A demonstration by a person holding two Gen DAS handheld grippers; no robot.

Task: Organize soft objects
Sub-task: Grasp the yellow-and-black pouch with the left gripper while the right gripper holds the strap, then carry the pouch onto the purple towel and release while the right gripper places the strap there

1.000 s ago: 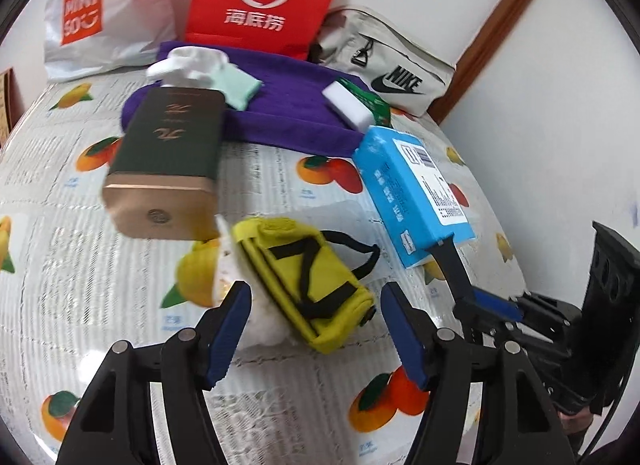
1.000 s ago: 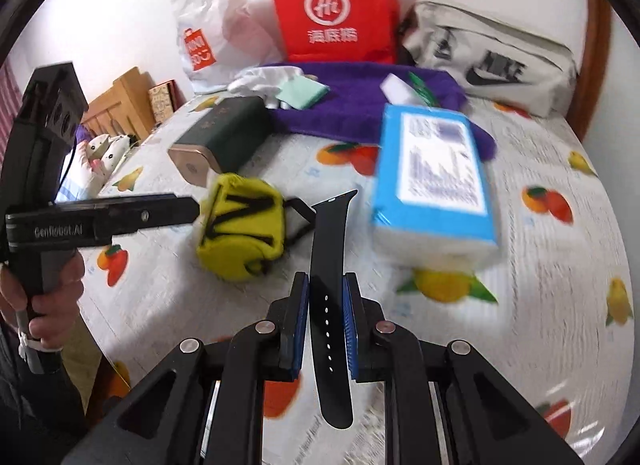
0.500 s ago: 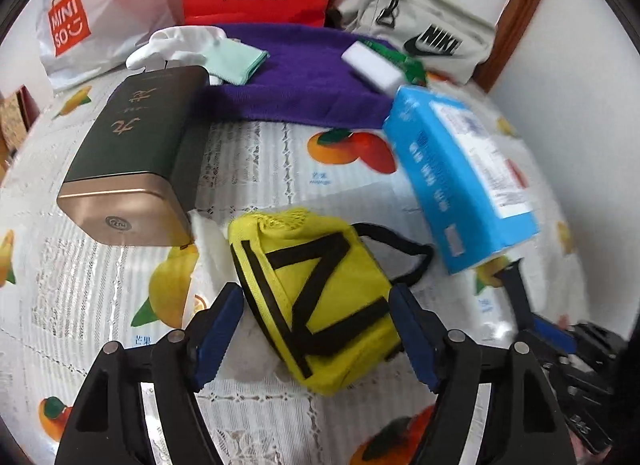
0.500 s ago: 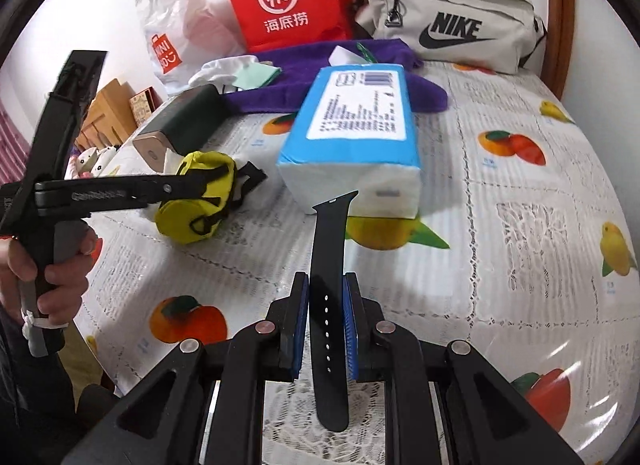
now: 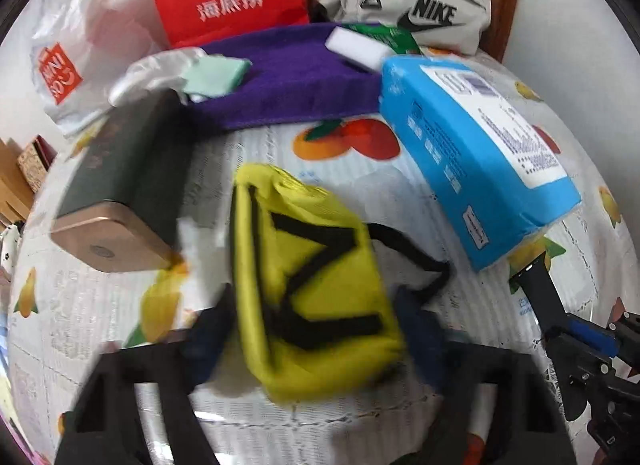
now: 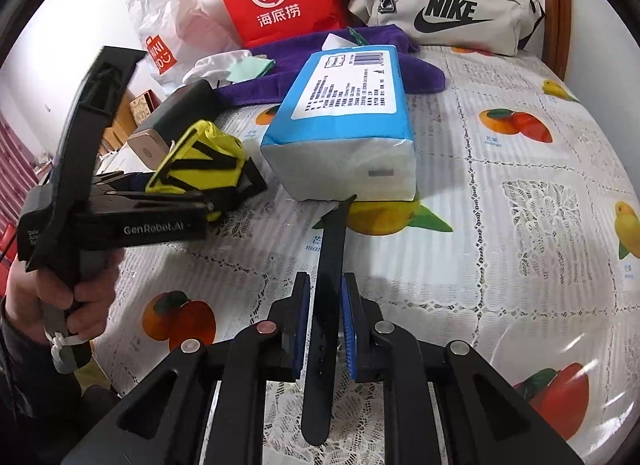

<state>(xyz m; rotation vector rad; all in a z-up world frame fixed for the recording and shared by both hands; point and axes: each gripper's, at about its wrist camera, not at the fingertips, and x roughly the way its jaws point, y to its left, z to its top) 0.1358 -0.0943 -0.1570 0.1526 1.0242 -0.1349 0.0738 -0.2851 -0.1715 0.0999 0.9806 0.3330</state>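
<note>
Left wrist view: left gripper (image 5: pixel 316 329) fingers closing around the yellow pouch (image 5: pixel 308 285) at 6 o'clock on the counter (image 6: pixel 520 225), right gripper (image 6: pixel 325 329) pinching a black strap (image 6: pixel 326 305); judging nothing sorted yet.

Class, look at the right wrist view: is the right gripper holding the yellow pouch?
No: the right gripper is shut on a black strap; the yellow pouch lies apart.
</note>
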